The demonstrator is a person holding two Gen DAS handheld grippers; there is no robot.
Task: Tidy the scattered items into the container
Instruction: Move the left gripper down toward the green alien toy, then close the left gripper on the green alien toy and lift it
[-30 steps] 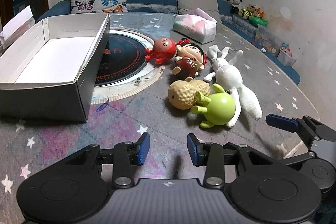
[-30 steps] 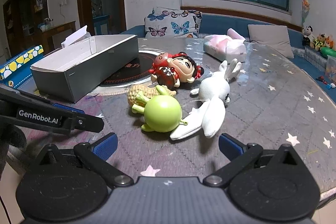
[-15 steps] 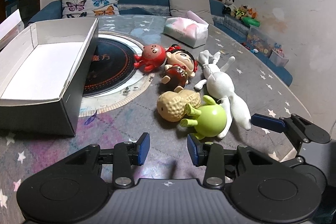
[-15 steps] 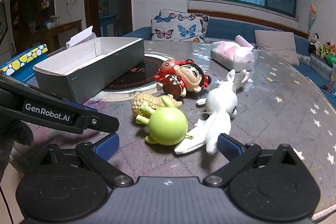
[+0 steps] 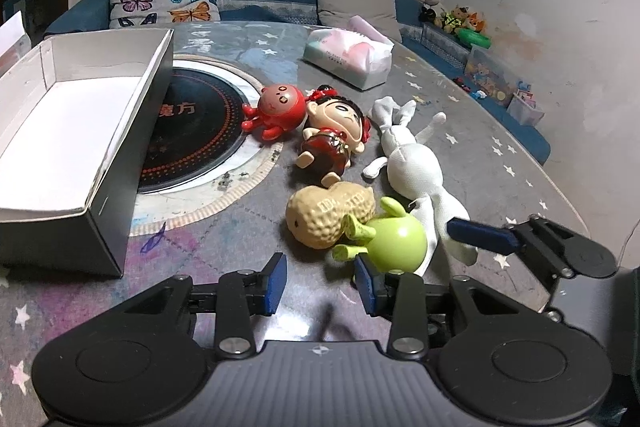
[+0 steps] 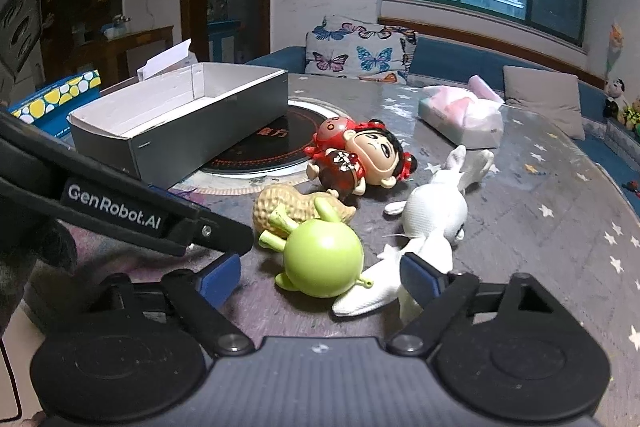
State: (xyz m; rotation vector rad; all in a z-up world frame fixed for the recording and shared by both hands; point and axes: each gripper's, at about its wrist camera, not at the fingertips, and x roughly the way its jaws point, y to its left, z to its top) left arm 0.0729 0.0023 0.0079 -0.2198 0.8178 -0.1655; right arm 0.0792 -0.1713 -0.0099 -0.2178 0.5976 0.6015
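An open grey box (image 5: pixel 100 131), white inside and empty, stands at the left (image 6: pixel 180 119). Toys lie in a cluster: a red octopus (image 5: pixel 280 107), a doll in red (image 5: pixel 336 135), a tan peanut (image 5: pixel 328 215), a green round toy (image 5: pixel 392 247) and a white plush rabbit (image 5: pixel 416 167). My left gripper (image 5: pixel 320 285) is open and empty, just short of the peanut and green toy. My right gripper (image 6: pixel 320 275) is open, its jaws standing either side of the green toy (image 6: pixel 324 263), with the rabbit (image 6: pixel 432 223) by the right finger.
A tissue pack (image 5: pixel 348 55) lies at the far side of the table. A round black hotplate (image 5: pixel 192 131) is set in the table beside the box. The table edge curves at the right. A sofa with cushions stands behind.
Both grippers have moved forward toward the toy cluster. The right gripper now straddles the green toy. The jaws have stayed open.
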